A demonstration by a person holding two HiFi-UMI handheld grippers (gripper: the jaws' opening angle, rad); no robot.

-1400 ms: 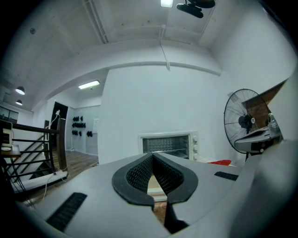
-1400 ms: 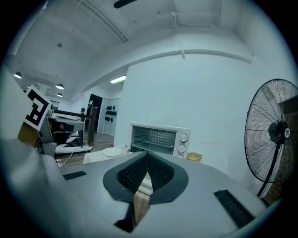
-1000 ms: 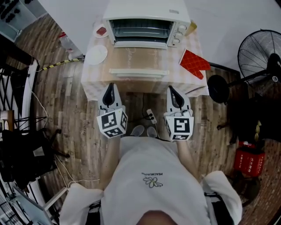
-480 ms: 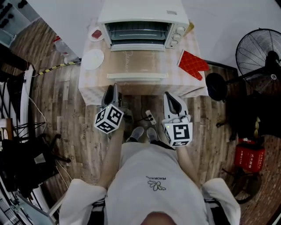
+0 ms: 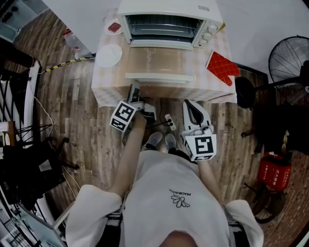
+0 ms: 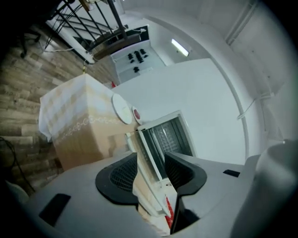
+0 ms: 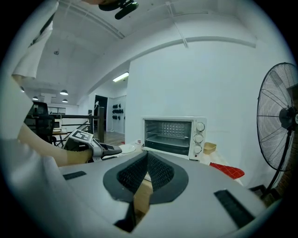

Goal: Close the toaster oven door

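**The oven door is down and the left gripper is close to it**

The toaster oven (image 5: 169, 9) sits at the back of the desk (image 5: 104, 82). Its door (image 5: 159, 60) is folded down flat toward the person, so the handle (image 5: 159, 77) is at the front edge. The left gripper (image 5: 134, 89) is turned on its side just in front of that handle. Its jaws are opening, with nothing pressed between them. It seems tipped that way so it can catch the handle and lift the door. The right gripper (image 5: 192, 107) is closed with nothing in it. It hangs back from the desk, likely because one gripper is enough for this job. A white plate (image 5: 110, 54) and a red mitt (image 5: 223, 67) lie off to the sides, so they should not get in the door's way
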